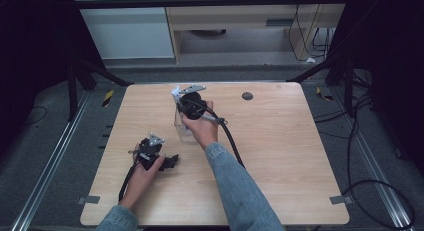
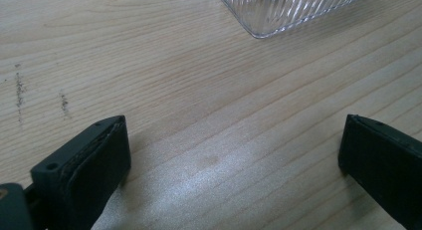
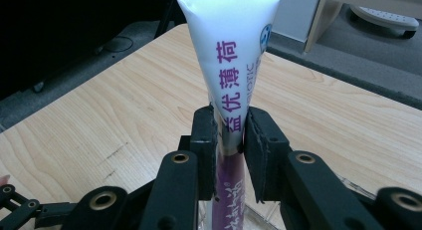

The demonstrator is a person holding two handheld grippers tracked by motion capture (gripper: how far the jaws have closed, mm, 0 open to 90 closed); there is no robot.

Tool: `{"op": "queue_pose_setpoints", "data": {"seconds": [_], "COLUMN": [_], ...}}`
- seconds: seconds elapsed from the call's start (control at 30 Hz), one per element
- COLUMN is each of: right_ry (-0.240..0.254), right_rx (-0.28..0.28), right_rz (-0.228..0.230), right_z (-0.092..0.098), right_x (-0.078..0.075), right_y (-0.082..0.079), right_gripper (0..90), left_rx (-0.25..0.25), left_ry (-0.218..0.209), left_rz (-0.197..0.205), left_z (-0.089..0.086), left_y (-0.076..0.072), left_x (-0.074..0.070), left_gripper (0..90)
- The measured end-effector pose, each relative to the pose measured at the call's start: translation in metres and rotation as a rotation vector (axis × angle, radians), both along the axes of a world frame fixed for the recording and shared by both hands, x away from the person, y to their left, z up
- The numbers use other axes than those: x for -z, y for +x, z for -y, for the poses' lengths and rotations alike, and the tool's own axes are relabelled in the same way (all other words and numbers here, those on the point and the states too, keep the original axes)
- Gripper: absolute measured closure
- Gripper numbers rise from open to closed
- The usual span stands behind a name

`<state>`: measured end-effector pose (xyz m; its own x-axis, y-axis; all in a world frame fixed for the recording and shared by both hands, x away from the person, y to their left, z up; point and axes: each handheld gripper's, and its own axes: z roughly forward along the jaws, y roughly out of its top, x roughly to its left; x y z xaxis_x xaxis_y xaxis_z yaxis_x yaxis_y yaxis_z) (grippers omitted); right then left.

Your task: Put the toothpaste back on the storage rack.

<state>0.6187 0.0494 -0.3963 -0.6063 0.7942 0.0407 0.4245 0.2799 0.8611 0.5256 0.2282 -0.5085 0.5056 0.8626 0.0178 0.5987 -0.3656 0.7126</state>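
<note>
Gripping white-and-purple plastic toothpaste tube [image 3: 233,80] in right gripper [image 3: 230,135], jaws clamping its middle, upright over clear ribbed glass cup [image 1: 183,127] | left gripper [image 1: 172,161] resting gaping, empty, at cup's 7 o'clock | tube lowering and releasing remaining.

Worktop [image 1: 280,156] mostly open; clutter sat left of centre.
Right half was bare apart from a small dark disc [image 1: 247,96] near the far edge. A clear ribbed container [image 1: 183,127] with an upright tube [image 3: 231,65] blocked mid-table; left claw [image 1: 172,161] lay just beside it, bare wood between its open jaws.
</note>
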Motion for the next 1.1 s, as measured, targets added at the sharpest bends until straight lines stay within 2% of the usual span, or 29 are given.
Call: {"op": "queue_pose_setpoints", "data": {"seconds": [0.87,1.1], "right_ry": [0.000,-0.017], "right_rx": [0.000,-0.002], "right_rz": [-0.011,-0.008], "right_z": [0.009,0.013], "right_x": [-0.001,-0.002], "right_y": [-0.006,-0.009], "right_gripper": [72.3,71.7], "left_rx": [0.000,0.000], "left_ry": [0.000,0.000], "left_rz": [0.000,0.000], "left_z": [0.000,0.000], "left_y": [0.000,0.000], "left_x": [0.000,0.000], "left_gripper": [0.0,0.0]}}
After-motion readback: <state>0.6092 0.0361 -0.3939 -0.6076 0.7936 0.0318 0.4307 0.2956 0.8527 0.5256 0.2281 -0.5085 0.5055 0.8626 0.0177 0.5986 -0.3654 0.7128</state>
